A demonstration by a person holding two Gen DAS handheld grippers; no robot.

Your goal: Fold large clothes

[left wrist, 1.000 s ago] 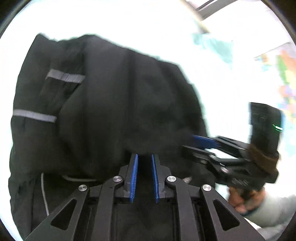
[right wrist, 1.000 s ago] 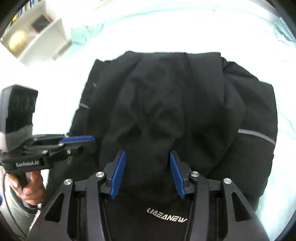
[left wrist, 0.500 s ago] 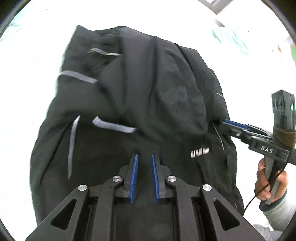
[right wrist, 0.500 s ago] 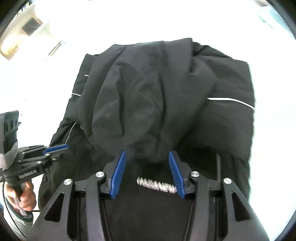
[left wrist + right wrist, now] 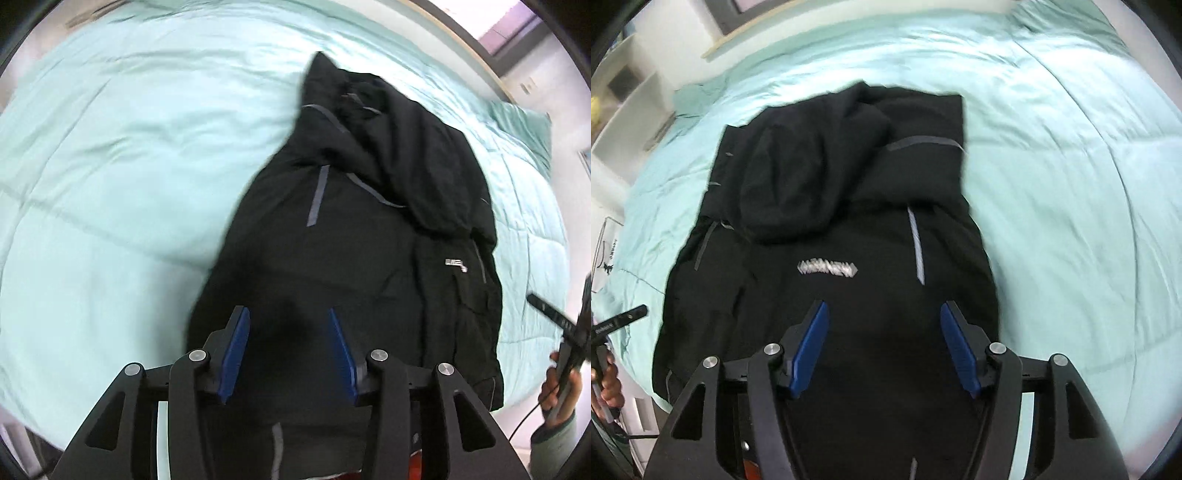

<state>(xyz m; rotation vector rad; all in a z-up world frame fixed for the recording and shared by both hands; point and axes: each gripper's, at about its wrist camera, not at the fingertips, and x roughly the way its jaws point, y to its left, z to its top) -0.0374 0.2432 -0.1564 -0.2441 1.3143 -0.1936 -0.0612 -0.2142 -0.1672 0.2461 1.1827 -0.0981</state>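
A black jacket (image 5: 369, 251) with grey reflective stripes and a white logo lies on the mint-green bedspread (image 5: 110, 184). Its hood is folded onto the body. In the right wrist view the jacket (image 5: 849, 240) reaches down to the near edge. My left gripper (image 5: 288, 343) is open and empty, raised above the jacket's near end. My right gripper (image 5: 884, 339) is open and empty, also above the near end. Each gripper shows at the edge of the other's view, the right gripper (image 5: 554, 321) and the left gripper (image 5: 617, 321).
The bedspread (image 5: 1071, 184) stretches wide beside the jacket. A white shelf unit (image 5: 624, 99) stands at the far left of the right wrist view. A wall and window frame (image 5: 517, 37) lie beyond the bed.
My left gripper opened and let go of the jacket fabric. Both grippers pulled back and up from the jacket, which now lies flat on the bed.
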